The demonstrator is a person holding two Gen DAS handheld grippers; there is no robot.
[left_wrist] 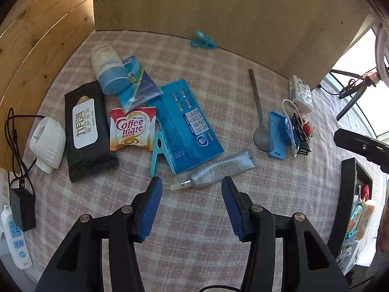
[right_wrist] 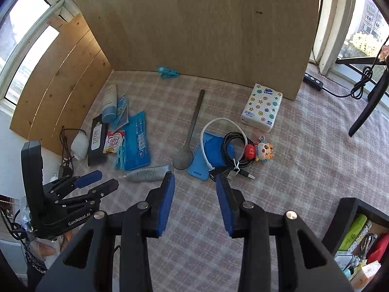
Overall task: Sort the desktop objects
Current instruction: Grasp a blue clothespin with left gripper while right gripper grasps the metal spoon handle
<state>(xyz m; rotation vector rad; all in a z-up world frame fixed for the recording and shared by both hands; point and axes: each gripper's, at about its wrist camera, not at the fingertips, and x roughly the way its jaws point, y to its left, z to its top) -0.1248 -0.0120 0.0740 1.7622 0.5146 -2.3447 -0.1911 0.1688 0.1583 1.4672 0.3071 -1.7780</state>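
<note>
My left gripper (left_wrist: 192,182) is open and empty, just short of a silver tube (left_wrist: 216,171) lying on the checked cloth. Behind the tube lie a blue wipes pack (left_wrist: 186,126), a blue clothes peg (left_wrist: 158,149), a Coffee mate sachet (left_wrist: 132,127), a black wipes pack (left_wrist: 87,131) and a white-and-blue bottle (left_wrist: 109,70). My right gripper (right_wrist: 195,177) is open and empty, near a blue case (right_wrist: 210,155) with a white cable (right_wrist: 214,126) and a coiled black cable (right_wrist: 234,150) on it. A metal spoon (right_wrist: 190,133), a doll keychain (right_wrist: 261,150) and a tissue pack (right_wrist: 262,107) lie nearby.
A black organizer box (right_wrist: 350,216) with several items stands at the right front. Wooden boards (right_wrist: 194,24) wall the back and left. A teal peg (right_wrist: 167,71) lies by the back board. A white device (left_wrist: 48,143), black adapter (left_wrist: 22,209) and power strip (left_wrist: 14,238) sit at the left edge.
</note>
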